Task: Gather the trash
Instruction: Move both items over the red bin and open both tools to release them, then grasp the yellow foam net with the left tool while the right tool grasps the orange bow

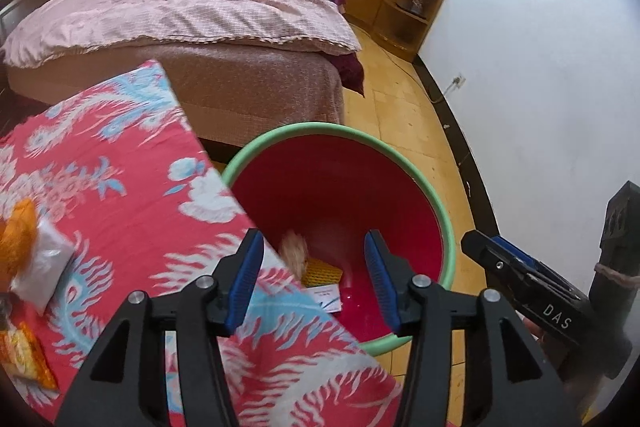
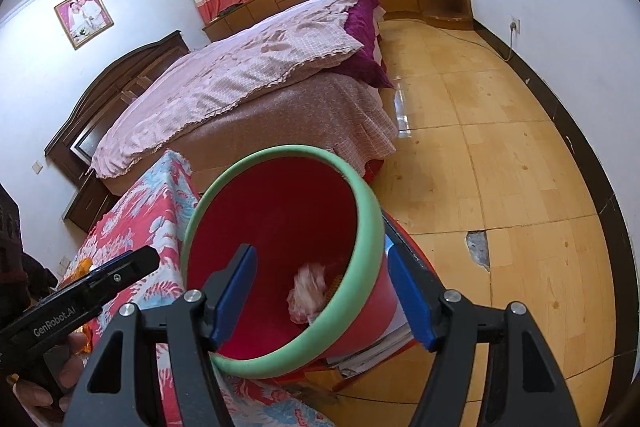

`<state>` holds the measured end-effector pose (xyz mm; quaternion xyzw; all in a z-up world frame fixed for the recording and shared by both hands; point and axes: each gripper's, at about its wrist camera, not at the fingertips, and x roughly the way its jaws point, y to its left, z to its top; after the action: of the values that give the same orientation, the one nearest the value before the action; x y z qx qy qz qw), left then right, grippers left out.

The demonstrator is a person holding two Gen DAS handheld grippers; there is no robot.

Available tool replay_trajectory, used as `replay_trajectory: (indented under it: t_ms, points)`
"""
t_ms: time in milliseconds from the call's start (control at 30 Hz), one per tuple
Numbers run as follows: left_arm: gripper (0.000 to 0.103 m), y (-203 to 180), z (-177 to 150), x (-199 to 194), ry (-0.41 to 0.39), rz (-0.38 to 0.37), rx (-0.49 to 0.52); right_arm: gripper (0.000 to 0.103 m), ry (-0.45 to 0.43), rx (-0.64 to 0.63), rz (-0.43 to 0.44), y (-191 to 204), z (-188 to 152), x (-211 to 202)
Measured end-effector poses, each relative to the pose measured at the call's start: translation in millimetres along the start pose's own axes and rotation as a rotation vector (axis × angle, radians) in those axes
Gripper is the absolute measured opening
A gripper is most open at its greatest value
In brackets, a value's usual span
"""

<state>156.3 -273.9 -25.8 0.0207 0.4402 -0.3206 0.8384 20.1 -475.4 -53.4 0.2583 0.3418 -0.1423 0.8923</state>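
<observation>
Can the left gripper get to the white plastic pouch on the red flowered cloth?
Probably yes: the left gripper is open and empty, and the white plastic pouch lies exposed on the red flowered cloth, nothing between.

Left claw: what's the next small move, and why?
Probably swing the left claw back over the floral tablecloth toward the clear packet and orange wrapper. Its jaws stand open with nothing between them, a crumpled wad is already in the red bin, and those pieces are not yet collected.
</observation>
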Motion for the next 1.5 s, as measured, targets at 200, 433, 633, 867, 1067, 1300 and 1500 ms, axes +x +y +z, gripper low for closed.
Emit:
replay_trajectory:
  t_ms: [200, 433, 633, 867, 1067, 1300, 1500]
  points:
    - [0.053, 25.6, -12.2, -26.9, -0.032, 0.066, -0.051, 0.076, -0.003, -0.029, 0.027, 20.0, -5.0, -5.7]
    - [0.053, 57.5, -24.9, -61.0, -0.065, 0.119, -0.132, 0.076, 0.007, -0.075, 0.059, 48.4, -15.0, -15.6]
    - [0.053, 84.6, -37.6, -90.1, -0.102, 0.177, -0.180, 0.076, 0.018, -0.122, 0.088, 76.9, -23.7, -22.6]
    - [0.053, 120.4, -48.2, -117.3, -0.133, 0.243, -0.240, 0.076, 0.043, -0.191, 0.128, 114.6, -32.0, -20.7]
    - [0.053, 159.1, -56.3, -136.1, -0.147, 0.314, -0.300, 0.076, 0.075, -0.263, 0.168, 154.9, -39.6, -11.2]
    - [0.053, 205.6, -61.9, -153.8, -0.168, 0.402, -0.366, 0.076, 0.115, -0.344, 0.213, 201.8, -44.3, 8.8]
    - [0.053, 236.6, -64.2, -157.6, -0.158, 0.454, -0.400, 0.076, 0.154, -0.392, 0.253, 240.5, -47.2, 27.8]
